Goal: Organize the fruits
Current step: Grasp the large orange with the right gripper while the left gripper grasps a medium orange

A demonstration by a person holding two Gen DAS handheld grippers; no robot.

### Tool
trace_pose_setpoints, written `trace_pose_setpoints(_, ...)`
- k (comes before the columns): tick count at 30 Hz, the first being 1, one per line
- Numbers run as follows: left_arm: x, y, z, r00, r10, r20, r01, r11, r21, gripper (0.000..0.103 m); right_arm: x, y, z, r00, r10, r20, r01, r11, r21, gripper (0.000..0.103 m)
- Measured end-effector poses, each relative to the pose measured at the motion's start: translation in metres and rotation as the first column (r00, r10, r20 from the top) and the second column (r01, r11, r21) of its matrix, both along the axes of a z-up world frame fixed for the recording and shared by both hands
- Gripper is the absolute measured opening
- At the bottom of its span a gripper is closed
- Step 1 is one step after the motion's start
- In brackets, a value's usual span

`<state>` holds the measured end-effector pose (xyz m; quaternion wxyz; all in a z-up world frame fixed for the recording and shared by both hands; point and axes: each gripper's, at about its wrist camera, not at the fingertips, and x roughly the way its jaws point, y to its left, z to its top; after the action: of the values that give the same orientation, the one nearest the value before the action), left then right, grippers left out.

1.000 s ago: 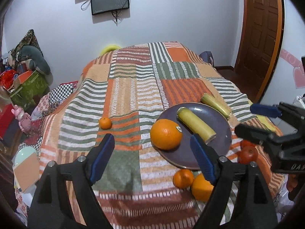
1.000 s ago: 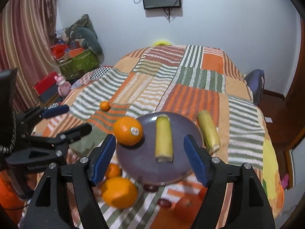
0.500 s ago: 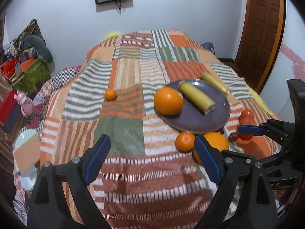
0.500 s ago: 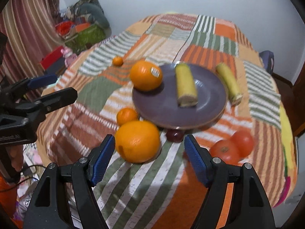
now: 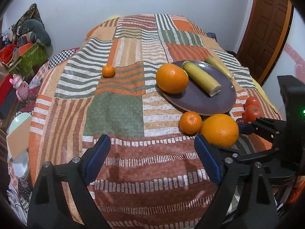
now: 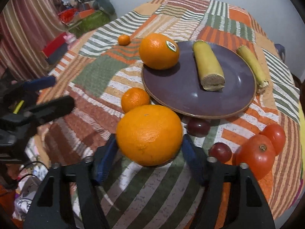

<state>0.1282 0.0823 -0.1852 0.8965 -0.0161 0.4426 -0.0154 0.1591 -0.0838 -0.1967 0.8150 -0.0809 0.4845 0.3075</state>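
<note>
A purple plate (image 6: 225, 99) (image 5: 190, 101) on the striped bedspread holds a large stickered orange (image 6: 159, 51) (image 5: 172, 78) and a cut banana piece (image 6: 208, 64) (image 5: 202, 81). A second banana piece (image 6: 252, 67) lies just right of the plate. My right gripper (image 6: 149, 148) has its blue pads on either side of a second large orange (image 6: 149, 134) (image 5: 219, 130) near the bed's front edge. A small mandarin (image 6: 135, 99) (image 5: 190, 122) touches it. My left gripper (image 5: 152, 156) is open and empty over bare bedspread.
Another mandarin (image 5: 108, 71) lies alone on the left. Two tomatoes (image 6: 256, 155) and two dark plums (image 6: 198, 126) sit front right of the plate. Clutter and boxes (image 5: 28, 55) stand left of the bed, a wooden door (image 5: 266, 24) at the right.
Both grippers pulled back and lowered toward the bed's front edge. My right gripper moved onto the front large orange and narrowed around it.
</note>
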Motion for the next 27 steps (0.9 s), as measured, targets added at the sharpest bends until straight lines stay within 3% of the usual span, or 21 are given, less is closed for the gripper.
trace_pose_setpoints(12,0.027,-0.025,-0.013,0.997,-0.073,-0.036,0.073,0.997,0.011,0.09,0.006,-0.038,0.032,0.991,-0.115,0.068,0.11,0.991,0.071,0.062)
trace_pose_setpoints(24,0.056,-0.053,-0.035,0.987,-0.135,-0.084,0.138,0.99,0.033,0.062,0.016,-0.084,0.048,0.966,-0.228,0.126,0.219,0.972,0.082,0.062)
trace_pose_setpoints(27,0.06,-0.053,-0.038,0.985,-0.149,-0.091,0.151,0.989,0.006,0.054,0.017,-0.09,0.046,0.963,-0.239,0.121,0.231,0.97,0.078,0.062)
